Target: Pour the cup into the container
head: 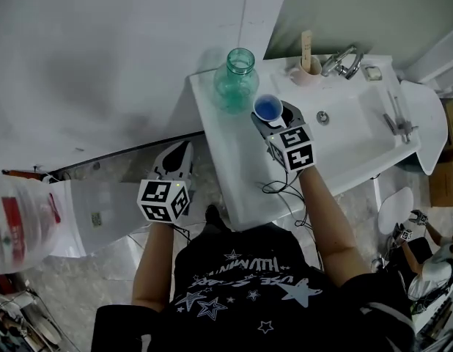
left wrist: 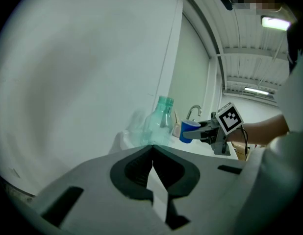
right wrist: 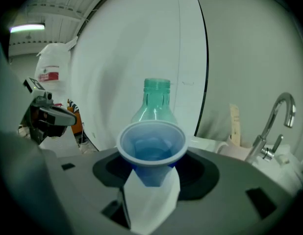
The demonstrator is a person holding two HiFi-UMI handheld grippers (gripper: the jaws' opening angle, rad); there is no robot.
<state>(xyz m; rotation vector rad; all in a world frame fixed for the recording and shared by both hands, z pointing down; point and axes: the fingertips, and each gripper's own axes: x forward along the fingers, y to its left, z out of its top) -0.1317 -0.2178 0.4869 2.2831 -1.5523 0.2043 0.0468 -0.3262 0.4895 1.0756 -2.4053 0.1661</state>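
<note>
As the right hand-held gripper [right wrist: 151, 180] grips a blue cup [right wrist: 151, 146], green bottle [right wrist: 156, 99] nearby

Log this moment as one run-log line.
right gripper: shut on blue cup | blue cup: upright, beside green bottle, below its mouth | left gripper: shut, empty, off the sink | pour: not started

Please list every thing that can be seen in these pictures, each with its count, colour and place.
bottle: one, clear green, upright on the sink's left rim
cup: one, blue, upright beside the bottle, in the right gripper
sink: one, white, against the wall
faucet: one, metal, at the sink's back
holder with wooden stick: one, pale pink, beside the faucet
plastic bag: one, white with red print, far left
left gripper: one, jaws together, empty, left of the sink
right gripper: one, closed on the cup
</note>
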